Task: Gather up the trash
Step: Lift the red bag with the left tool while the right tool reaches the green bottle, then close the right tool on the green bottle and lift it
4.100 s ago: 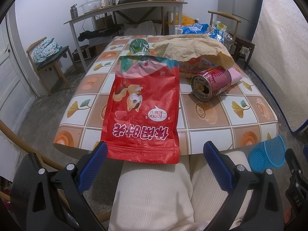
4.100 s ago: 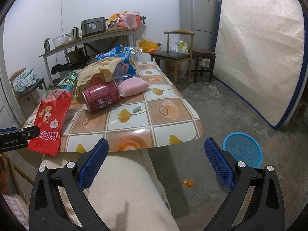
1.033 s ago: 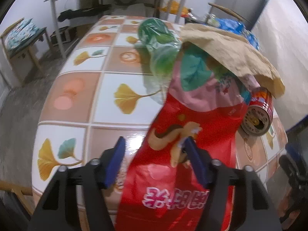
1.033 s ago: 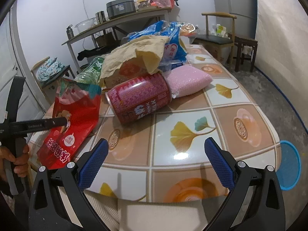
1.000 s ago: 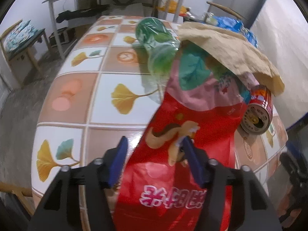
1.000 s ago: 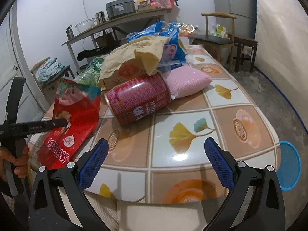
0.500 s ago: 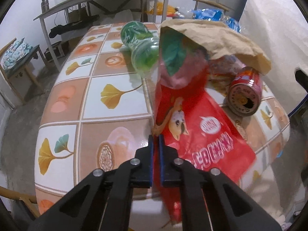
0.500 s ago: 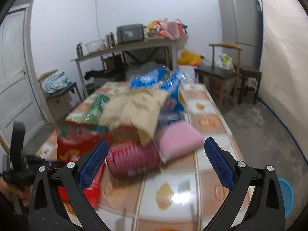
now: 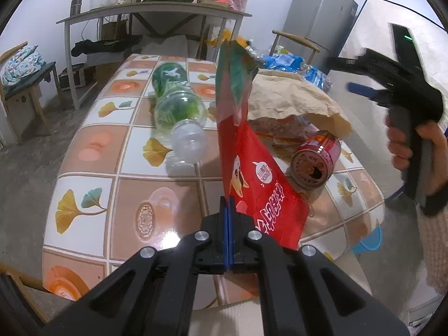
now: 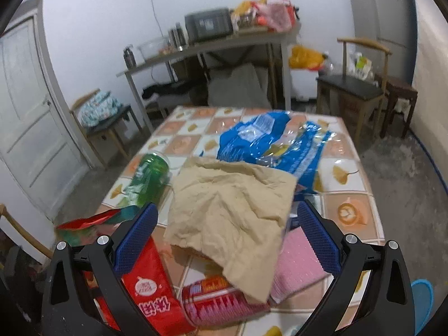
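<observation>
My left gripper [image 9: 227, 210] is shut on the edge of a red snack bag [image 9: 252, 173], which stands lifted on edge above the tiled table [image 9: 92, 151]. A green plastic bottle [image 9: 176, 106] lies behind the bag, and a red can [image 9: 315, 162] lies on its side to the right. My right gripper [image 10: 224, 235] is open, raised over a crumpled brown paper bag [image 10: 229, 210]; nothing is between its fingers. The red snack bag [image 10: 145, 285], the red can [image 10: 221, 302] and the green bottle [image 10: 148, 179] lie below it. From the left wrist view, the right gripper [image 9: 361, 88] is held by a hand at the right.
A blue plastic wrapper [image 10: 268, 142] and a pink sponge [image 10: 299, 266] lie on the table. A blue mesh basket [image 9: 366, 240] stands on the floor by the table's right corner. Chairs [image 10: 358, 89], a cluttered bench [image 9: 151, 14], a fridge and a mattress ring the room.
My left gripper closed on the red snack bag's edge and lifted it upright. My right gripper rose and moved forward over the brown paper bag.
</observation>
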Available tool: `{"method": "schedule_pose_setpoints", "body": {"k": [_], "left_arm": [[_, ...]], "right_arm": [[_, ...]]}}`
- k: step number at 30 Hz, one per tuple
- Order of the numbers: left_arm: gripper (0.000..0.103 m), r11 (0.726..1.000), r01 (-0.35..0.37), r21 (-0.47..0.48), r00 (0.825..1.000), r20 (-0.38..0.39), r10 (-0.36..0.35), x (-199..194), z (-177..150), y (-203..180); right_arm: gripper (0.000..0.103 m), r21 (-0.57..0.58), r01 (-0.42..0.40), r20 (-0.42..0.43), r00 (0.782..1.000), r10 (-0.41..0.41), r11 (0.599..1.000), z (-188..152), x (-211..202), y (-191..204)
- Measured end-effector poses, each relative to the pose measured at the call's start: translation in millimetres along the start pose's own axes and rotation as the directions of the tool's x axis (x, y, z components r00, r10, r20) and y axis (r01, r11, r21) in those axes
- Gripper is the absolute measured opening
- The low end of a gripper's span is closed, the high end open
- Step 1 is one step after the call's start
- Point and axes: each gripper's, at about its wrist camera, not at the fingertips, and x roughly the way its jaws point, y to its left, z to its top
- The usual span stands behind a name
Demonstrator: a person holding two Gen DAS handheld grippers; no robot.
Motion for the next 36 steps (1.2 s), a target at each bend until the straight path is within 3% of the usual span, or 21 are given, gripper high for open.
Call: {"method": "schedule_pose_setpoints", "body": {"k": [5, 13, 25, 29, 32, 34, 36], "left_arm": [[0.000, 1.000, 0.026, -0.003, 1.000, 0.004, -0.026, 1.1, -2.1, -1.7], [0.000, 0.999, 0.029, -0.033, 1.000, -0.002, -0.029, 4.5, -4.0, 7.4], [0.000, 0.998, 0.036, -0.042, 0.999, 0.001, -0.036, 3.0, -4.9, 9.9], [0.000, 0.998, 0.040, -0.049, 0.999, 0.004, -0.040, 0.7, -6.8, 10.5], [0.000, 0.998, 0.046, -0.048, 0.999, 0.019, -0.045, -4.6, -8.5, 8.8], [0.000, 0.998, 0.049, -0.045, 0.998, 0.037, -0.047, -10.5, -10.0, 8.0], [0.000, 0.998, 0.037, -0.051, 0.997, 0.062, -0.034, -19.5, -11.5, 9.5]], "right_arm": [[0.095, -0.052, 0.052, -0.073, 0.996, -0.056, 0.997, 7.7, 31.8, 15.5], [0.095, -0.106, 0.094, -0.125, 0.986, -0.107, 0.990, 7.3, 50.0, 23.3], [0.095, -0.160, 0.126, -0.048, 0.990, -0.135, 0.979, 17.9, 29.2, 39.5], [0.095, -0.168, 0.061, -0.014, 0.998, -0.064, 0.984, 34.4, 14.9, 53.4], [0.095, -0.177, -0.068, -0.047, 0.997, 0.061, 0.982, 53.1, 12.3, 75.5], [0.095, -0.153, -0.167, -0.107, 0.983, 0.151, 0.974, 62.4, 19.7, 87.1], [0.095, -0.101, -0.280, -0.200, 0.946, 0.256, 0.955, 72.3, 37.5, 100.8]]}}
